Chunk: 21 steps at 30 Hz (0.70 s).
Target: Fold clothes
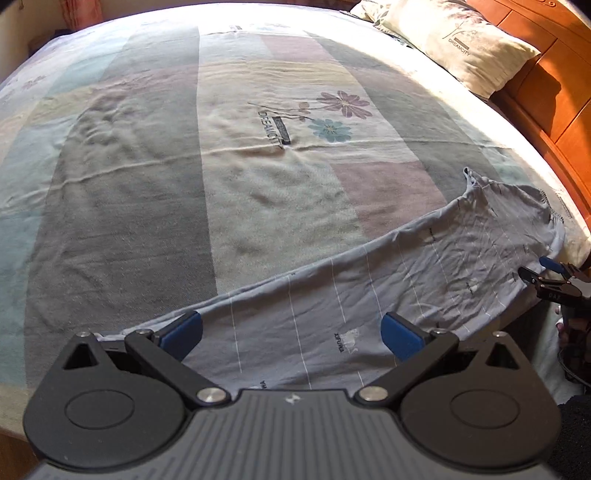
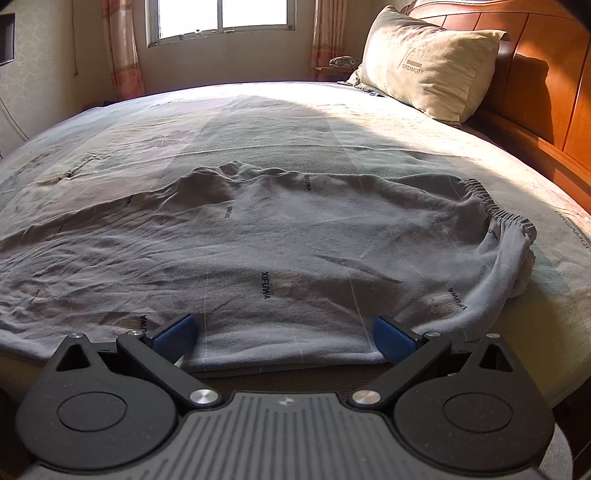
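Note:
Grey trousers (image 1: 417, 273) with thin white lines and small dark lettering lie flat along the near edge of the bed. In the right wrist view the trousers (image 2: 280, 243) spread wide, their elastic waistband (image 2: 495, 212) at the right. My left gripper (image 1: 291, 334) is open just above the cloth, its blue pads on either side of a stretch of leg. My right gripper (image 2: 284, 338) is open too, at the near hem. In the left wrist view the right gripper (image 1: 546, 275) shows at the far right edge, by the waist end.
The bed (image 1: 236, 155) has a patchwork sheet with flower prints. A cream pillow (image 2: 428, 62) leans on the wooden headboard (image 2: 546, 92) at the right. A window (image 2: 221, 18) with curtains is behind the bed. A hand (image 1: 565, 328) shows at the right.

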Tool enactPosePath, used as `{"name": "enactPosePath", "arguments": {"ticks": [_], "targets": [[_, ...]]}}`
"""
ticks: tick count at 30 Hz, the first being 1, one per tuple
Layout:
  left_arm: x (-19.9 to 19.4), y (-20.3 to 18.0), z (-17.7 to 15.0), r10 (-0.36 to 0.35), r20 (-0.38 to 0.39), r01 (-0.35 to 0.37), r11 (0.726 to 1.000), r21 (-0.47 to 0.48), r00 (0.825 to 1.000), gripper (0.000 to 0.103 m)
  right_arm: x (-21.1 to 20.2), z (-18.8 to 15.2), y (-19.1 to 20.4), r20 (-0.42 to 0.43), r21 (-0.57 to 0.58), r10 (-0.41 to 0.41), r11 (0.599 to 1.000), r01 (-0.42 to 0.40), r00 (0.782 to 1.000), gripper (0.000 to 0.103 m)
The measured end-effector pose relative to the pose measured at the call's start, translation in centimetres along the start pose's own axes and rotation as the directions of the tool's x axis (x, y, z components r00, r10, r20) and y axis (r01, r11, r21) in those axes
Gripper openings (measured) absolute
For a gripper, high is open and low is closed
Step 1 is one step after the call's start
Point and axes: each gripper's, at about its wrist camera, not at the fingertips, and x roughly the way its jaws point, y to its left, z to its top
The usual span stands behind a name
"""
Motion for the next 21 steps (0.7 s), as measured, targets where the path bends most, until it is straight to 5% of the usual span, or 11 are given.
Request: {"name": "enactPosePath", "arguments": {"ticks": [6,14,18,21], "targets": [[4.5,0.1,-4.9,0.172,-0.037,-0.169,0.984,0.064,0.984,0.102,-1.7,1.9,2.7,-0.004,-0.004,0.011,1.0,-0.011,1.0,0.103],[2.8,2.0,-7.5,0.161,0.007,-0.161,0.987,0.027,0.987,0.102,-2.5,5.4,14.0,-0.011,-0.276,0.252,0.929,-0.245,0.968,0.103],[2.3,3.0,-7.6,0.116,0.041,-0.116,0.993,-0.013,0.992,0.102,0.3,3.5,18.4,-0.131,-0.353,0.26,0.89,-0.29,0.957,0.103],[2.3,3.7,-6.4,0.04,0.082,-0.035,0.997,-0.063,0.996,0.102,0.6,1.9,18.3,-0.108,-0.31,0.272,0.905,-0.292,0.956,0.103]]}}
